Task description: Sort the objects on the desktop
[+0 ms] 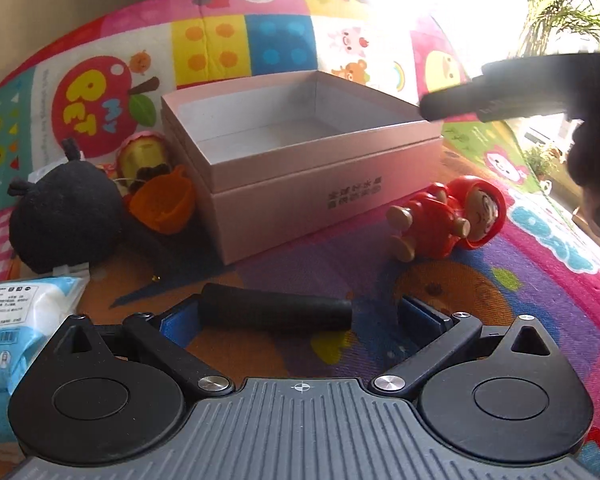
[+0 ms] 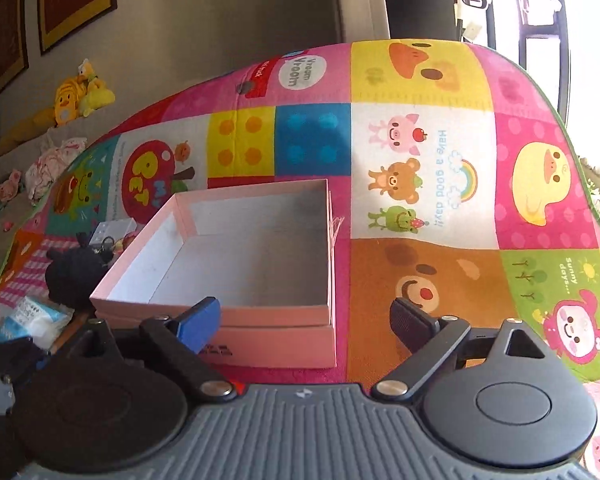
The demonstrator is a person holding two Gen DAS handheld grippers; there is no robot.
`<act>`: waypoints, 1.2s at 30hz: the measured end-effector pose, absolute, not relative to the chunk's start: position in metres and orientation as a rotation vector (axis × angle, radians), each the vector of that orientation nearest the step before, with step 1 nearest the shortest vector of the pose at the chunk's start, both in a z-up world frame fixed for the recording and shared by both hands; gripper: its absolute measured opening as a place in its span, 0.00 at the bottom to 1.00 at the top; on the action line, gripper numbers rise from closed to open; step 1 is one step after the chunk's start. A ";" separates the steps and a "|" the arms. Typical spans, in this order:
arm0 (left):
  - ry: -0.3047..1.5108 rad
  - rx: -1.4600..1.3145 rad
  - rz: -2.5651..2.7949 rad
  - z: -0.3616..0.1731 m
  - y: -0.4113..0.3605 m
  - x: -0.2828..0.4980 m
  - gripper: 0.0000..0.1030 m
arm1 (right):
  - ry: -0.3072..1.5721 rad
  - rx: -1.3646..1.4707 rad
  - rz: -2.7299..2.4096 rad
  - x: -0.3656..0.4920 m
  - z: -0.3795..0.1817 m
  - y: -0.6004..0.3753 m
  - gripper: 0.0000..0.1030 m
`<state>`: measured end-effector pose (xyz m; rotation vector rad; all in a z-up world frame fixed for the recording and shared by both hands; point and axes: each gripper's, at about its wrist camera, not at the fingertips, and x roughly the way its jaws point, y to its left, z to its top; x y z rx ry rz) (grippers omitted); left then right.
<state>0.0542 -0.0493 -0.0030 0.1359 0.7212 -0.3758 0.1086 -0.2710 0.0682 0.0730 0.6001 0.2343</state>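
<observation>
An open pink box [image 1: 324, 156] stands empty in the middle of the colourful mat. A red doll [image 1: 448, 216] lies on its side right of the box. My left gripper [image 1: 296, 316] is open wide, low over the mat in front of the box. A black cylinder [image 1: 276, 312] lies crosswise between its blue pads, its left end at the left pad and its right end free. In the right wrist view my right gripper [image 2: 304, 316] stands open over the near edge of the box [image 2: 276, 338], with nothing between its fingers. One dark, blurred right finger [image 1: 452, 102] shows above the box's right corner.
Left of the box sit a black plush toy [image 1: 68, 224], an orange cup [image 1: 164, 200] and a gold and pink toy [image 1: 140, 156]. A blue and white tissue pack [image 1: 16, 328] lies at the near left. A small white box [image 2: 112, 232] stands behind the plush [image 2: 76, 276].
</observation>
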 end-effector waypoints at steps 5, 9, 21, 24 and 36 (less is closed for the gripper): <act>0.692 0.147 -0.379 0.005 -0.042 0.041 1.00 | 0.663 0.196 0.269 0.147 0.053 -0.265 0.89; 0.689 0.153 -0.366 0.007 -0.038 0.041 1.00 | 0.641 0.187 0.377 0.133 0.058 -0.252 0.93; 0.673 0.169 -0.293 0.005 -0.038 0.033 1.00 | 0.660 -0.045 0.191 0.048 0.038 -0.227 1.00; 0.669 0.179 -0.275 0.006 -0.037 0.025 1.00 | 0.679 -0.030 0.144 0.058 0.025 -0.213 1.00; 0.673 0.150 -0.215 0.006 -0.049 0.035 1.00 | 0.623 -0.105 0.217 0.028 0.051 -0.234 0.93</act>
